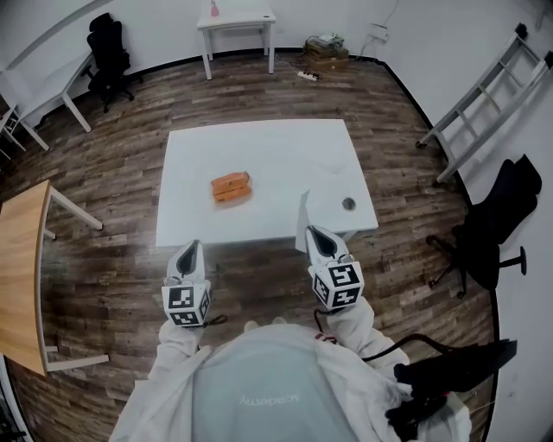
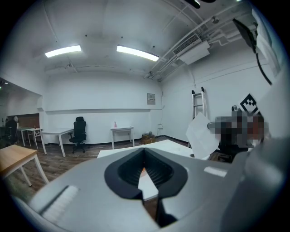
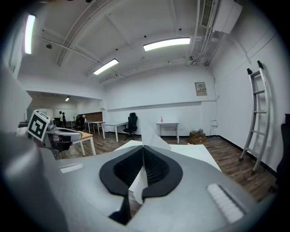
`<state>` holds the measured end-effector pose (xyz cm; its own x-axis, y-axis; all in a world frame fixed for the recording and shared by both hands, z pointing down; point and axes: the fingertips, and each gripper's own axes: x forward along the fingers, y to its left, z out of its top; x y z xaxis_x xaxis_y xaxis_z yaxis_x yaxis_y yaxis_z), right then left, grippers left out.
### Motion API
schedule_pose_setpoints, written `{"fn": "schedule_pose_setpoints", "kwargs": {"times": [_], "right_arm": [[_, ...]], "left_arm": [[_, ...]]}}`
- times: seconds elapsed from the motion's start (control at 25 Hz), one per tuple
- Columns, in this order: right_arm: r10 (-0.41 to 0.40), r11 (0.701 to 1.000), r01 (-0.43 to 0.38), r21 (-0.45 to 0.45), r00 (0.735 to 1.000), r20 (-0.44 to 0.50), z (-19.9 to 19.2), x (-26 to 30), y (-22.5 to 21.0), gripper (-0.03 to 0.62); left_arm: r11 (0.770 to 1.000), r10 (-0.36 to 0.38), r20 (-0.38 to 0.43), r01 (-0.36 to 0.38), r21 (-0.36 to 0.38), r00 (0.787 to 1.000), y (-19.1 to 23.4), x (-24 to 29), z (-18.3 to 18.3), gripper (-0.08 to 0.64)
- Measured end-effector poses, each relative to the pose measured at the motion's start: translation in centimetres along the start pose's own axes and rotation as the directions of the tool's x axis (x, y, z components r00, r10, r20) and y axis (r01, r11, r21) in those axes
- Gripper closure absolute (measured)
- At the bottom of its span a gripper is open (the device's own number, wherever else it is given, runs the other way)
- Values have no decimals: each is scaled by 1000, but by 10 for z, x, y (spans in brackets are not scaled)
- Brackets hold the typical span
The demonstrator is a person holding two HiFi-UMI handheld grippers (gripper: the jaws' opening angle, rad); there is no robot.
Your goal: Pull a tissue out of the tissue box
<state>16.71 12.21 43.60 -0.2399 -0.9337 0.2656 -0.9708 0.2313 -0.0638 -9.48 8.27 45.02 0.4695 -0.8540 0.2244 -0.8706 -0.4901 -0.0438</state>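
Observation:
An orange tissue box (image 1: 231, 186) lies near the middle of the white table (image 1: 285, 147). My right gripper (image 1: 311, 231) hovers at the table's near right edge, shut on a white tissue (image 1: 303, 220) that stands up from its jaws. In the right gripper view the tissue (image 3: 152, 138) pokes out above the closed jaws and hangs below them. My left gripper (image 1: 192, 245) is in front of the table's near edge, left of the box, with its jaws together and nothing in them. The left gripper view shows the held tissue (image 2: 202, 136) off to the right.
A small round object (image 1: 348, 204) sits on the table's right side. A ladder (image 1: 484, 95) leans on the right wall, with a black office chair (image 1: 494, 233) below it. A wooden table (image 1: 22, 268) stands at the left. A white desk (image 1: 238, 22) is at the back.

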Motion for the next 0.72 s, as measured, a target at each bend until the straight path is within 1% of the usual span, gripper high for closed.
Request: {"fn": "schedule_pose_setpoints", "kwargs": {"times": [0.2,0.4,0.72], "right_arm": [[15,999,-14,-33,1000,12,6,3,-3,591],[14,998,-14,-54,1000,4,4,6,-4,592],[21,1000,-20,-21,1000,9,4,4,-8,592]], "left_arm": [[1000,8,6,-8,5,1000,-5,5,4,560],[1000,9,2,-9,2,1000,-6,8,2,560],[1000,-8,7,8,9,1000,-11,15,5,560]]}}
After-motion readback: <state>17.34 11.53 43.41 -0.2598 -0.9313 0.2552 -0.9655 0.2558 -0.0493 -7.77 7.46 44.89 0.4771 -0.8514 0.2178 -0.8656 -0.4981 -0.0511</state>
